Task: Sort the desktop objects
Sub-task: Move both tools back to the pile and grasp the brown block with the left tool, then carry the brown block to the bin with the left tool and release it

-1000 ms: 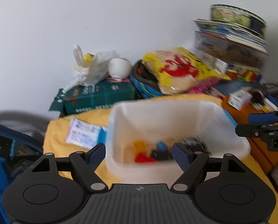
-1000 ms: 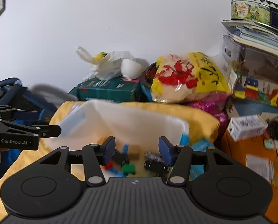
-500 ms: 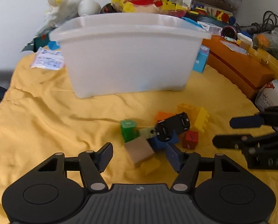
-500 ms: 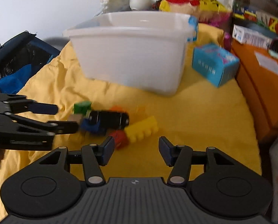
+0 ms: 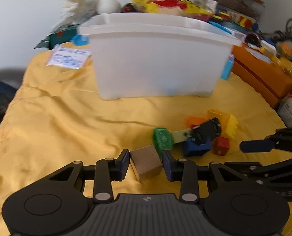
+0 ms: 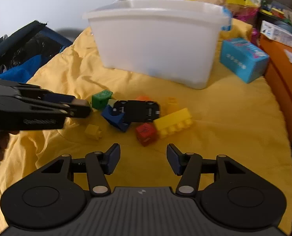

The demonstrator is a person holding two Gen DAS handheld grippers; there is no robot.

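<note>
A pile of toys lies on the yellow cloth [image 5: 67,129] in front of the white plastic bin [image 5: 155,59]. It holds a black toy car [image 6: 136,110], a green block [image 5: 162,141], a blue piece [image 5: 197,147], a red cube [image 6: 146,133] and yellow bricks [image 6: 173,124]. My left gripper [image 5: 146,162] has its jaws around a wooden block [image 5: 146,163], close on both sides, resting on the cloth. My right gripper [image 6: 143,158] is open and empty, just short of the red cube. The left gripper also shows in the right wrist view [image 6: 75,108].
A blue box [image 6: 244,59] lies right of the bin. An orange box [image 5: 263,76] runs along the right side. A small yellow brick [image 6: 92,131] lies apart from the pile. Bags, books and a tin crowd the back wall. A dark bag [image 6: 18,55] sits at the left.
Both grippers came down from above the bin to the toy pile. The left jaws have narrowed around the wooden block. The right gripper moved closer to the red cube.
</note>
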